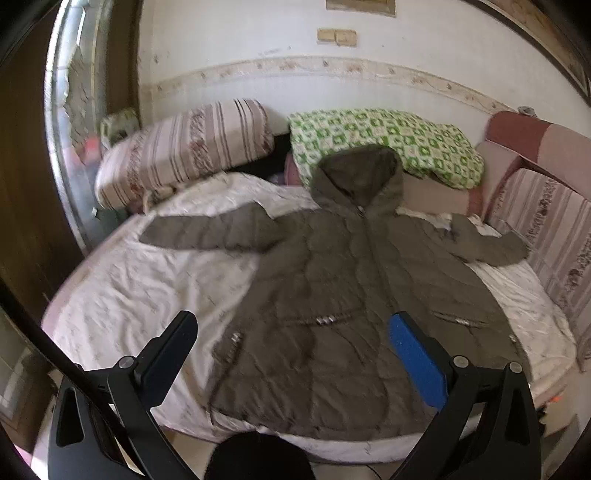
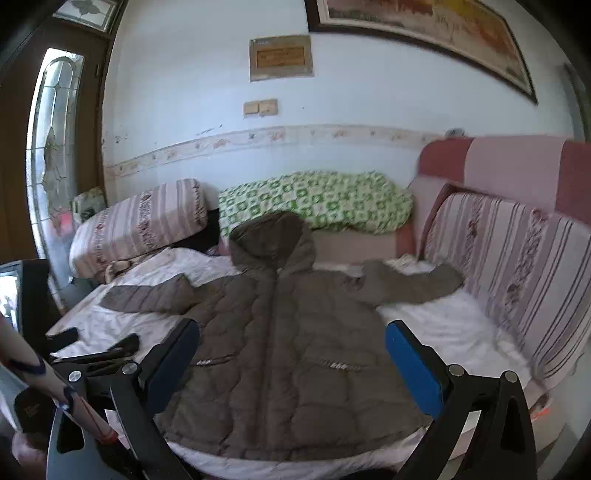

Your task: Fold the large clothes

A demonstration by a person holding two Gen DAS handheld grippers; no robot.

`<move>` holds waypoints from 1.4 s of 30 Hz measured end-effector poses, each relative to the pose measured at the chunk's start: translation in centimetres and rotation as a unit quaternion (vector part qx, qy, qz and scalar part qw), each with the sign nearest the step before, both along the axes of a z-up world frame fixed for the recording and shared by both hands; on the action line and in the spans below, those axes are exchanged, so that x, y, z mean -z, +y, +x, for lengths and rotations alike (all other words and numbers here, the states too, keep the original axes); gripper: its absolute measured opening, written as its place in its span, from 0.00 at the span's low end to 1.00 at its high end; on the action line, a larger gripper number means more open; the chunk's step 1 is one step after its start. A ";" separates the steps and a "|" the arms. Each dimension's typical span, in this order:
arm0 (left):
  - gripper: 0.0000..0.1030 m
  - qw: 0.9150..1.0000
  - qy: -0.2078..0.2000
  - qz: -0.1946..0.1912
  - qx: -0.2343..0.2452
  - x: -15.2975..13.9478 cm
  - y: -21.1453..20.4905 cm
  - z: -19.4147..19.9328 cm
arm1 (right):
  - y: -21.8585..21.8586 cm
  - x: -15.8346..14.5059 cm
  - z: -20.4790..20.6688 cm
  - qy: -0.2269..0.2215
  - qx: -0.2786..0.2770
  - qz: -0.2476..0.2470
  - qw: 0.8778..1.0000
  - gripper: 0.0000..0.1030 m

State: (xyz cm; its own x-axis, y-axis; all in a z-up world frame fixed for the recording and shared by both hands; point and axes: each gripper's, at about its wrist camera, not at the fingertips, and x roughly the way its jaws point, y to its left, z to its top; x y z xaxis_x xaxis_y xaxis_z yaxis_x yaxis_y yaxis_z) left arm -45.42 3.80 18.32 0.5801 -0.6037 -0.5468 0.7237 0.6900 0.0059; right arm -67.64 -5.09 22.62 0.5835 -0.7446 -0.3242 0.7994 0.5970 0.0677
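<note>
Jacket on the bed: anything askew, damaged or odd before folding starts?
Nothing is damaged. The jacket lies flat on the bed, zipped, sleeves spread. Its hood rides up over the green quilt, and its hem overhangs the bed's near edge. Both grippers are open and empty.

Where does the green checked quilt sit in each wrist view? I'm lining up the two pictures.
Left wrist: green checked quilt upper centre-right, behind the jacket's hood.
Right wrist: quilt at centre, again just behind the hood.
Shared landmark: the striped pillow left of it.

striped pillow [image 1: 184,151], green checked quilt [image 1: 388,144], framed picture [image 2: 424,33]
</note>
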 end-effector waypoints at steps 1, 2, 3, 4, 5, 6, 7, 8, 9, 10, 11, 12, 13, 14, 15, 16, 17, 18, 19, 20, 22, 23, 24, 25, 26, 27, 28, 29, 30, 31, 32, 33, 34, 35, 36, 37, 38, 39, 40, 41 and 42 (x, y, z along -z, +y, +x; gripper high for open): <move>1.00 1.000 -0.002 -0.001 -0.002 -0.4 -0.1 0.1 | -0.1 -0.4 0.3 -0.002 0.006 0.000 1.000 1.00; 1.00 1.000 -0.005 -0.003 -0.002 -0.5 -0.1 0.0 | -0.4 -0.4 0.2 -0.005 0.010 0.003 1.000 1.00; 1.00 1.000 -0.007 -0.001 -0.003 -0.7 -0.3 0.0 | -1.0 -0.4 0.1 -0.003 0.007 0.009 1.000 1.00; 1.00 1.000 -0.010 0.001 -0.003 -0.8 -0.5 -0.1 | -0.7 0.1 0.6 0.001 0.009 0.013 1.000 1.00; 1.00 1.000 -0.012 0.004 -0.003 -0.7 -0.5 -0.2 | -0.9 0.4 0.8 0.010 0.008 0.016 1.000 1.00; 1.00 1.000 -0.011 0.006 -0.002 -0.9 -0.5 -0.2 | -1.0 0.5 0.9 0.015 0.008 0.015 1.000 1.00; 1.00 1.000 -0.009 0.008 -0.001 -0.8 -0.6 -0.2 | -0.9 0.6 1.0 0.018 0.008 0.014 1.000 1.00; 1.00 1.000 -0.007 0.010 0.000 -0.9 -0.8 -0.2 | -0.9 0.7 1.0 0.021 0.006 0.013 1.000 1.00; 1.00 1.000 -0.005 0.012 0.001 -0.9 -0.8 -0.1 | -0.9 0.7 0.9 0.023 0.004 0.013 1.000 1.00; 1.00 1.000 -0.005 0.013 0.002 -0.9 -0.8 -0.1 | -0.9 0.5 1.0 0.024 0.004 0.013 1.000 1.00; 1.00 1.000 -0.005 0.015 0.003 -0.8 -0.8 -0.1 | -0.8 0.3 1.2 0.026 0.005 0.013 1.000 1.00; 1.00 1.000 -0.005 0.014 0.002 -0.8 -0.9 -0.1 | -0.9 0.4 1.1 0.028 0.004 0.013 1.000 1.00; 1.00 1.000 -0.004 0.014 0.002 -0.8 -0.9 -0.1 | -0.9 0.4 1.2 0.029 0.004 0.015 0.999 1.00; 1.00 1.000 -0.005 0.014 0.001 -0.8 -1.0 -0.1 | -1.1 0.4 1.1 0.029 0.004 0.018 0.999 1.00; 1.00 1.000 -0.005 0.014 0.002 -0.8 -0.9 -0.1 | -1.1 0.6 1.0 0.029 0.003 0.020 0.999 1.00; 1.00 1.000 -0.004 0.014 0.002 -0.7 -0.9 -0.1 | -1.2 0.6 1.0 0.029 0.003 0.023 0.999 1.00; 1.00 1.000 -0.005 0.015 0.001 -0.7 -0.9 -0.2 | -1.3 0.7 1.1 0.030 0.004 0.026 0.999 1.00; 1.00 1.000 -0.005 0.015 0.001 -0.6 -0.8 -0.1 | -1.3 0.7 1.1 0.030 0.004 0.027 0.999 1.00; 1.00 1.000 -0.004 0.016 0.002 -0.5 -0.8 -0.1 | -1.3 0.6 1.1 0.031 0.004 0.028 0.999 1.00; 1.00 1.000 -0.003 0.017 0.002 -0.5 -0.8 -0.1 | -1.4 0.6 1.0 0.031 0.004 0.028 0.999 1.00; 1.00 1.000 -0.004 0.018 0.002 -0.3 -0.8 -0.2 | -1.3 0.7 0.9 0.031 0.004 0.027 0.999 1.00; 1.00 1.000 -0.005 0.019 0.002 -0.3 -0.9 -0.3 | -1.3 0.8 1.0 0.033 0.004 0.027 0.999 1.00; 1.00 1.000 -0.003 0.017 0.003 -0.4 -0.8 -0.1 | -1.3 0.8 1.0 0.033 0.004 0.028 0.999 1.00; 1.00 1.000 -0.003 0.017 0.003 -0.2 -0.7 -0.1 | -1.3 0.8 1.0 0.033 0.004 0.029 0.999 1.00; 1.00 1.000 -0.003 0.017 0.003 -0.2 -0.8 -0.2 | -1.3 0.9 0.9 0.033 0.004 0.031 0.999 1.00; 1.00 1.000 -0.003 0.017 0.003 -0.3 -0.8 -0.2 | -1.3 0.9 1.0 0.034 0.005 0.032 0.999 1.00; 1.00 1.000 -0.003 0.018 0.003 -0.2 -0.9 -0.2 | -1.3 1.0 0.9 0.034 0.005 0.034 0.999 1.00; 1.00 1.000 -0.004 0.018 0.002 -0.2 -0.9 -0.2 | -1.3 1.0 0.9 0.035 0.006 0.035 0.999 1.00; 1.00 1.000 -0.003 0.017 0.002 -0.2 -0.8 -0.2 | -1.4 1.0 0.9 0.035 0.007 0.036 0.999 1.00; 1.00 1.000 -0.003 0.017 0.004 -0.2 -0.7 -0.2 | -1.4 1.0 1.0 0.036 0.008 0.037 0.999 1.00; 1.00 1.000 -0.003 0.018 0.003 -0.2 -0.8 -0.2 | -1.4 1.1 1.0 0.037 0.009 0.038 0.999 1.00; 1.00 1.000 -0.003 0.020 0.003 -0.1 -0.8 -0.3 | -1.4 1.2 1.0 0.037 0.009 0.040 0.998 1.00; 1.00 1.000 -0.004 0.020 0.004 0.0 -0.7 -0.3 | -1.5 1.1 1.1 0.038 0.009 0.040 0.998 1.00; 1.00 1.000 -0.003 0.019 0.004 -0.1 -0.7 -0.3 | -1.4 1.2 1.1 0.038 0.010 0.041 0.998 1.00; 1.00 1.000 -0.003 0.019 0.004 -0.2 -0.8 -0.3 | -1.5 1.1 1.2 0.040 0.011 0.042 0.998 1.00; 1.00 1.000 -0.003 0.020 0.003 -0.2 -0.8 -0.4 | -1.5 1.2 1.2 0.041 0.012 0.044 0.998 1.00; 1.00 1.000 -0.004 0.019 0.002 -0.2 -0.8 -0.4 | -1.7 1.2 1.2 0.041 0.012 0.046 0.998 1.00; 1.00 1.000 -0.003 0.017 0.002 -0.5 -0.9 -0.4 | -1.8 1.1 1.3 0.042 0.013 0.049 0.998 1.00; 1.00 1.000 -0.004 0.017 0.003 -0.4 -0.7 -0.4 | -1.8 1.0 1.2 0.042 0.012 0.050 0.998 1.00; 1.00 1.000 -0.005 0.016 0.003 -0.3 -0.4 -0.4 | -1.8 1.0 1.2 0.042 0.012 0.050 0.998 1.00; 1.00 1.000 -0.006 0.014 0.003 -0.3 -0.1 -0.4 | -1.8 1.0 1.2 0.042 0.013 0.050 0.998 1.00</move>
